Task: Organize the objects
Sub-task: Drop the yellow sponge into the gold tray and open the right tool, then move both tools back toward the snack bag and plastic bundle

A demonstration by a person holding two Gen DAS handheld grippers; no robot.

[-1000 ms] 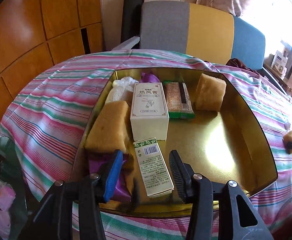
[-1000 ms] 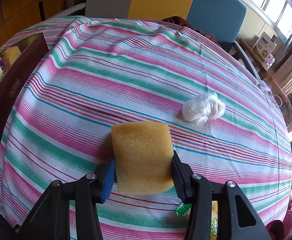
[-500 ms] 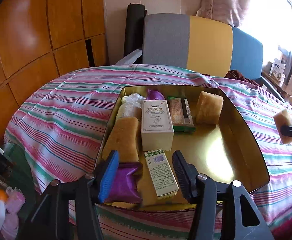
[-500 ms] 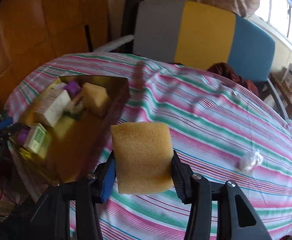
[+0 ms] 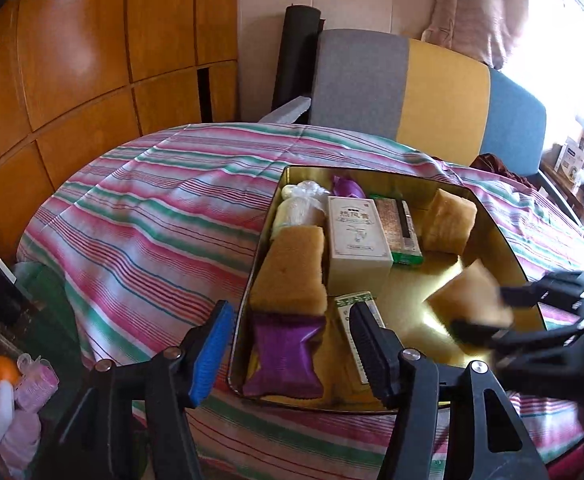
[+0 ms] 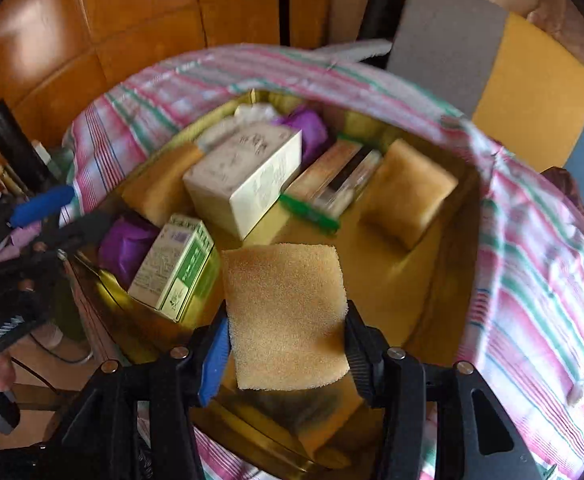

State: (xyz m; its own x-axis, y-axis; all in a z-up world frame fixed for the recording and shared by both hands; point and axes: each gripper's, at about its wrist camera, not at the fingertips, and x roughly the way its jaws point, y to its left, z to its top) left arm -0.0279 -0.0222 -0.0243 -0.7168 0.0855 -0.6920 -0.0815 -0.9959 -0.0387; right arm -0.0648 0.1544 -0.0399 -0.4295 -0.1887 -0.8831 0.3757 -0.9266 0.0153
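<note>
While right gripper point(image 6: 286, 344) opens around sponge point(image 6: 286, 312) above tin point(image 6: 468, 216), left gripper point(image 5: 288, 340) opening, empty.

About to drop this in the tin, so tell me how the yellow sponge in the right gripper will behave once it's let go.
The yellow sponge looks porous and soft, so probably light and squashy. The right gripper is opening, its fingers beside the sponge's edges. It should land quietly on the bare gold floor of the tin. Flat-sided, it is unlikely to roll, though it might bounce slightly.
</note>
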